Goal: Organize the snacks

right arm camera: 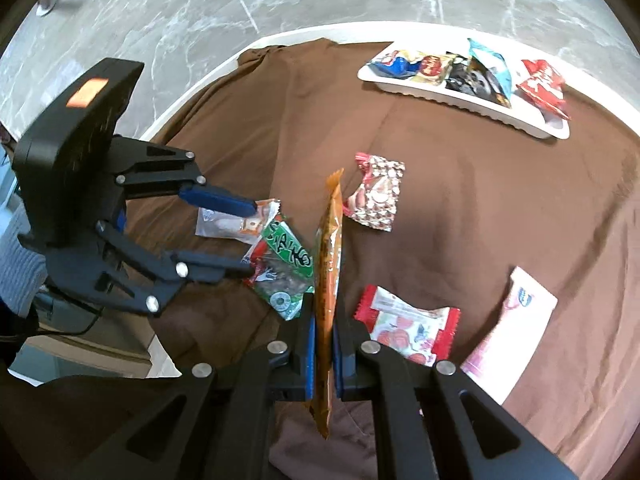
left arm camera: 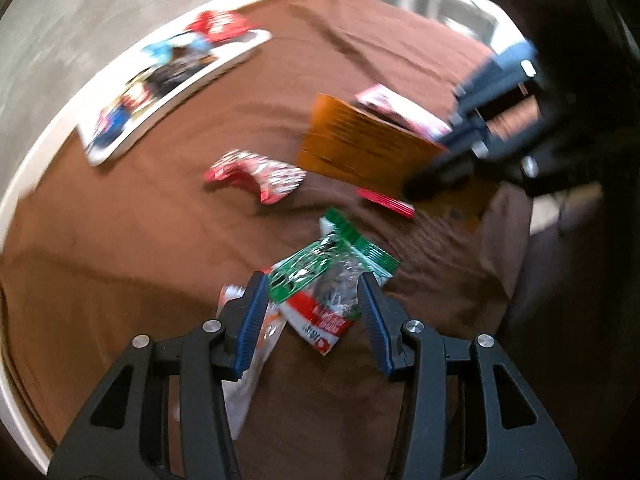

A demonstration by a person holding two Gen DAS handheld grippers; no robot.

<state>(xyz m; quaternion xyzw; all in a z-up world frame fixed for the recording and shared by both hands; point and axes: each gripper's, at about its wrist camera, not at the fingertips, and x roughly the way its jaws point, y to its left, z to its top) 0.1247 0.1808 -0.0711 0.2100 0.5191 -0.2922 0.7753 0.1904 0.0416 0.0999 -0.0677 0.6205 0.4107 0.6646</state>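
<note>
My left gripper (left arm camera: pixel 312 292) is open, its fingers on either side of a green and clear snack packet (left arm camera: pixel 332 276) lying on the brown cloth; it also shows in the right wrist view (right arm camera: pixel 250 240) beside that packet (right arm camera: pixel 286 264). My right gripper (right arm camera: pixel 324 332) is shut on an orange snack packet (right arm camera: pixel 329 264), held edge-up above the cloth; it shows in the left wrist view (left arm camera: pixel 360 140). A white tray (right arm camera: pixel 460 98) holding several snack packets sits at the far side.
Loose on the cloth lie a white and orange packet (right arm camera: pixel 236 222), a red-patterned packet (right arm camera: pixel 376 196), a red-edged fruit packet (right arm camera: pixel 408 326) and a pink packet (right arm camera: pixel 512 328). The white table rim (right arm camera: pixel 192 84) borders the cloth, with grey marble floor beyond.
</note>
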